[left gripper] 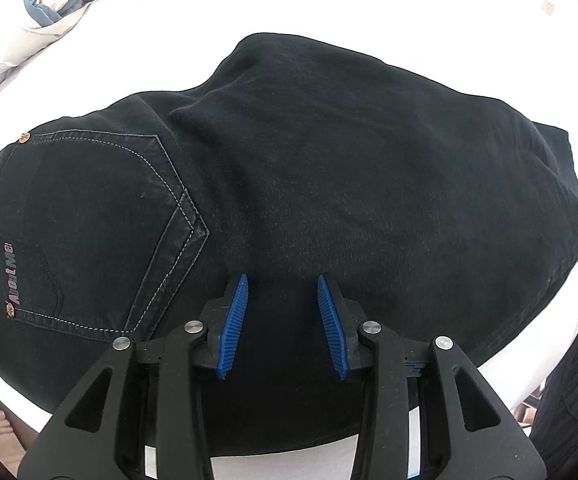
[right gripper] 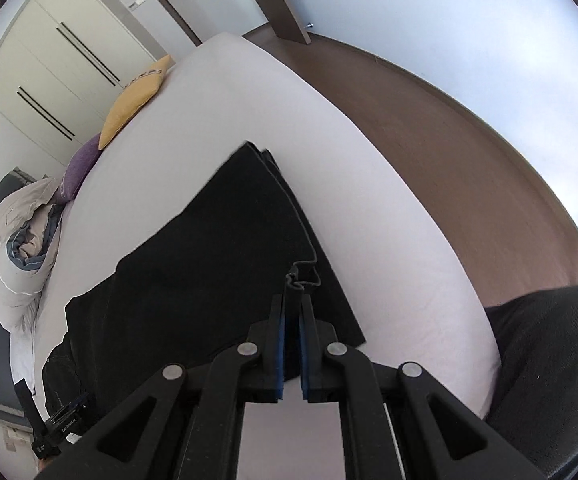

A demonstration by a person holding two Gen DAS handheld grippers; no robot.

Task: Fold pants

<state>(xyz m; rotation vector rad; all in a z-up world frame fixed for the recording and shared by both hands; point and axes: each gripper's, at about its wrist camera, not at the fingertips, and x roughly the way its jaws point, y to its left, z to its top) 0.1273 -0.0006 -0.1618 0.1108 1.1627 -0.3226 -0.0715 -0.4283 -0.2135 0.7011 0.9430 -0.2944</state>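
Spread wide, my left gripper [left gripper: 281, 284] hovered over the black pants [left gripper: 309, 168] on the white bed [left gripper: 429, 32] (pocket side up), while my right gripper [right gripper: 292, 312] pinched their hem.

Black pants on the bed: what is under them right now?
The white bed sheet shows all around the black pants, so they lie on it. Anything between the folded layers is covered and cannot be seen.

"aboutme" in silver letters on pants [left gripper: 289, 184] back pocket [left gripper: 89, 232]
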